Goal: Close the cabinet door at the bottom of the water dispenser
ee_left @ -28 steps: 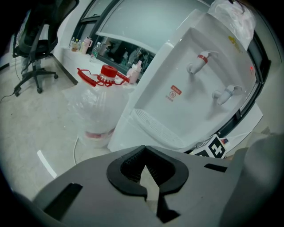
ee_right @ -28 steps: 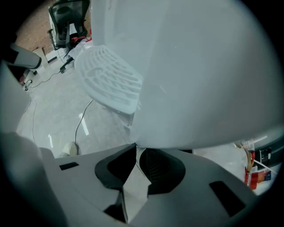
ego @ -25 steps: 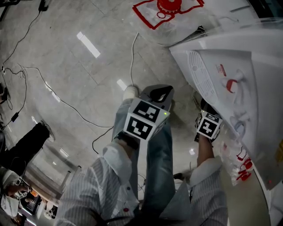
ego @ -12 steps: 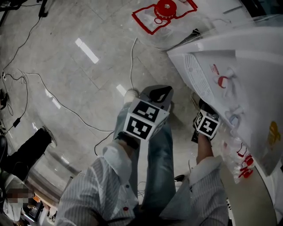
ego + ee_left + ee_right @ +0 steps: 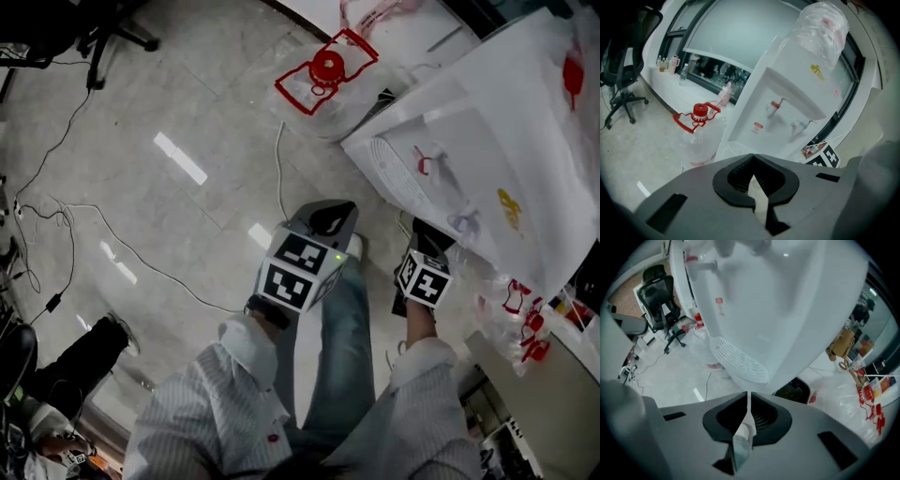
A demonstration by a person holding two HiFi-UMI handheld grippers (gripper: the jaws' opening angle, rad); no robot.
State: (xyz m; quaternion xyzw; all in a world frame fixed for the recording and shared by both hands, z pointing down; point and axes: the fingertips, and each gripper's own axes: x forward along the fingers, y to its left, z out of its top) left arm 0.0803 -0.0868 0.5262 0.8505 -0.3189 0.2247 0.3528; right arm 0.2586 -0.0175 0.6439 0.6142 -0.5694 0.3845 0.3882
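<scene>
Left gripper (image 5: 752, 163): jaws pressed together, tips touching, nothing between them. It sits low, out in front of the water dispenser (image 5: 787, 108) and well apart from it, looking up at the front panel and its red tap (image 5: 776, 105).

Right gripper (image 5: 749, 397): jaws also together, empty. It sits close to the dispenser's lower front, just under the drip grille (image 5: 738, 359).

From the head view, both grippers hang at knee height, the right one (image 5: 429, 246) nearer the dispenser (image 5: 469, 159) than the left (image 5: 323, 225).

Cabinet door at the dispenser's bottom: no view shows it clearly. There is a dark patch (image 5: 792, 390) below the body in the right gripper view, but I can't tell what it is.

A water jug (image 5: 323, 75) with a red cap lies on the floor beside the dispenser. A cable (image 5: 281, 159) runs on the floor from that side.
</scene>
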